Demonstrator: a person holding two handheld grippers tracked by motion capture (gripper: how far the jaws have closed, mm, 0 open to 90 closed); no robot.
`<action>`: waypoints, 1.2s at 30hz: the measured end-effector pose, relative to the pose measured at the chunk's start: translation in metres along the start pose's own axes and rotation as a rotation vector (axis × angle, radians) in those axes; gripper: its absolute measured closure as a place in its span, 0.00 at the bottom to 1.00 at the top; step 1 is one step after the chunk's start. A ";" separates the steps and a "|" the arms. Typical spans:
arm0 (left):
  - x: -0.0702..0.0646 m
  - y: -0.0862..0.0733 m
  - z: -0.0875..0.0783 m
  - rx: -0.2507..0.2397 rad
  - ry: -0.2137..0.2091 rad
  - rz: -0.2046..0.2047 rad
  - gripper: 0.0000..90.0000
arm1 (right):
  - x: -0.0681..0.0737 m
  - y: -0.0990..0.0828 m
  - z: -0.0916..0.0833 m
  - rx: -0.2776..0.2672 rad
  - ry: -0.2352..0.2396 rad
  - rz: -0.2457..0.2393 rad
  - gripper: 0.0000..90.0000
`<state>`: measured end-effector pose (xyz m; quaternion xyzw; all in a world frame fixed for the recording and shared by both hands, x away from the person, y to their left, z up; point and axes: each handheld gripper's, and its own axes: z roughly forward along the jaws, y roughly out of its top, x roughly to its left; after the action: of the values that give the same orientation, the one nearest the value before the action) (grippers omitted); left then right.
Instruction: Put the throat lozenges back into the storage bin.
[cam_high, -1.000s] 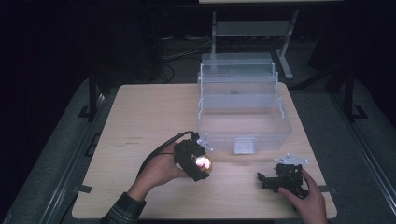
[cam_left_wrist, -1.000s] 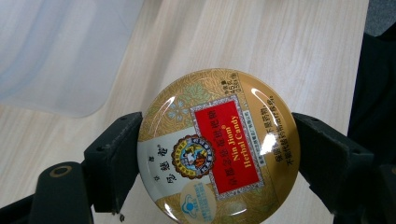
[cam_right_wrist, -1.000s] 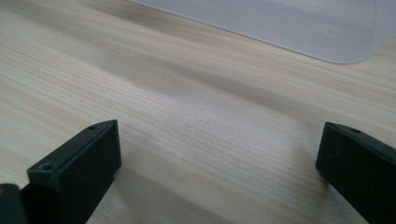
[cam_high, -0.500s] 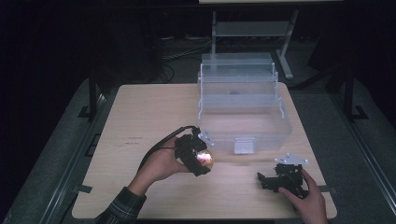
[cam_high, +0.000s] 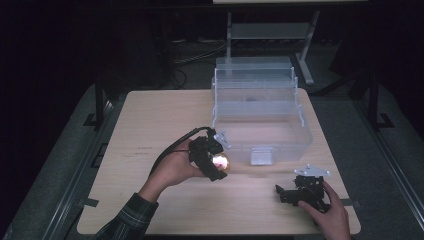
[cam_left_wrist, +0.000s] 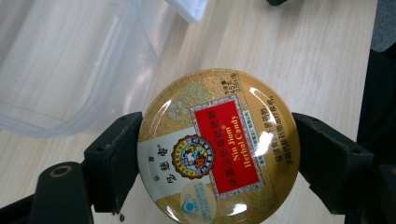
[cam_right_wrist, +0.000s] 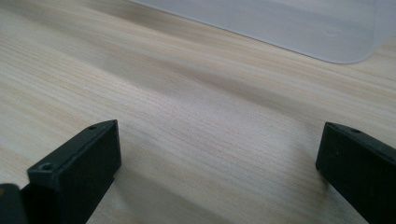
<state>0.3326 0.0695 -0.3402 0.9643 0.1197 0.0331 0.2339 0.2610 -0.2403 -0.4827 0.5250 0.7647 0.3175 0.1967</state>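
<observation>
Left gripper (cam_high: 212, 161) fingers clamp a round glossy gold tin (cam_left_wrist: 218, 148) beside the clear plastic box (cam_high: 260, 117); right gripper (cam_high: 300, 192) fingers spread wide over the pale woodgrain surface (cam_right_wrist: 196, 107).

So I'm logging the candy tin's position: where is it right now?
The tin is clamped between the left gripper's jaws, held above the table just left of the clear box's front corner.

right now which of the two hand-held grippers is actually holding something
The left hand-held gripper: its jaws clamp the round gold candy tin by its rim. The right hand-held gripper rests near the table's front edge, jaws open, nothing between them.
</observation>
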 end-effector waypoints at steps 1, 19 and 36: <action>0.001 0.001 -0.001 0.000 -0.001 -0.005 0.22 | 0.000 0.000 0.000 -0.001 0.000 0.000 0.00; 0.026 0.017 -0.009 -0.033 0.021 -0.036 0.22 | 0.000 0.000 0.000 0.000 0.001 -0.001 0.00; 0.047 0.030 -0.012 -0.059 0.037 -0.065 0.22 | 0.000 0.000 0.000 0.000 0.001 -0.001 0.00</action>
<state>0.3830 0.0607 -0.3156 0.9519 0.1541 0.0468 0.2607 0.2611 -0.2404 -0.4827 0.5246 0.7650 0.3177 0.1965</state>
